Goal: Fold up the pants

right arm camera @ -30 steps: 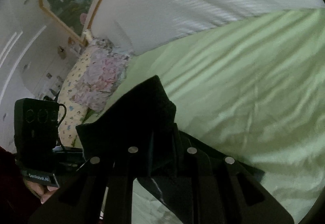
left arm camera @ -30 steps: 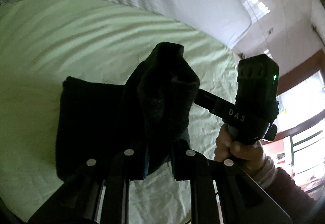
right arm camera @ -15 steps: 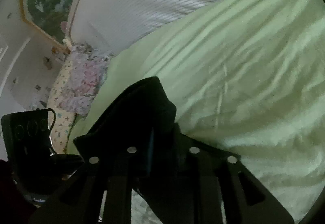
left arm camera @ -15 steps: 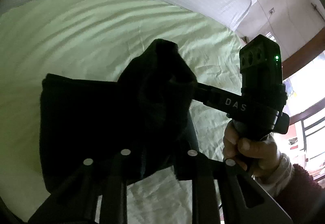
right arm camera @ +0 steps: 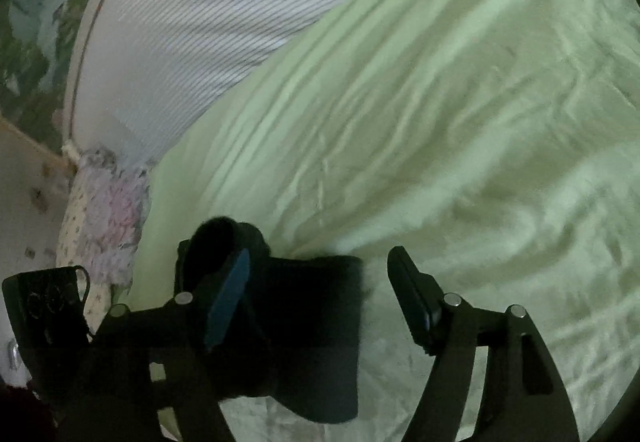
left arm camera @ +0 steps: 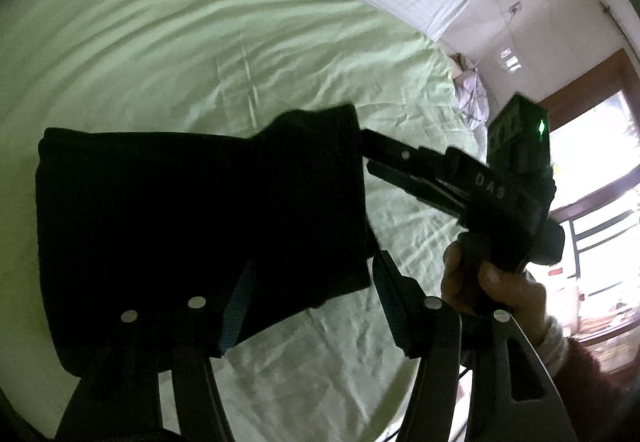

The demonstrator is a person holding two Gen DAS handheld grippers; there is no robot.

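- The black, thick, fuzzy-surfaced folded pants (left arm camera: 192,209) lie as a blocky, roughly rectangular bundle on the pale green, finely wrinkled cotton bed sheet (left arm camera: 224,53); their right part bulges up in a second layer.
- The left gripper (left arm camera: 308,306), of matte black plastic with round silver rivets and blue rubbery pads, has its jaws opening; the near edge of the pants sits between them, and the pads do not press on the cloth.
- The right gripper (right arm camera: 320,294), built the same way, also has its jaws opening; a rounded fold of the pants lies against the left pad, while the right pad stands clear over the sheet.
- In the left wrist view the right gripper's black body shows white letters that read "DAS", with a small green light on the boxy camera block above it; a hand (left arm camera: 488,282) with a dark fuzzy sleeve grips its handle.
- A white headboard with fine ribbed stripes (right arm camera: 192,41) curves behind the sheet.
- A floral, frilled pillow in pink and pale yellow (right arm camera: 100,226) rests at the bed's edge.
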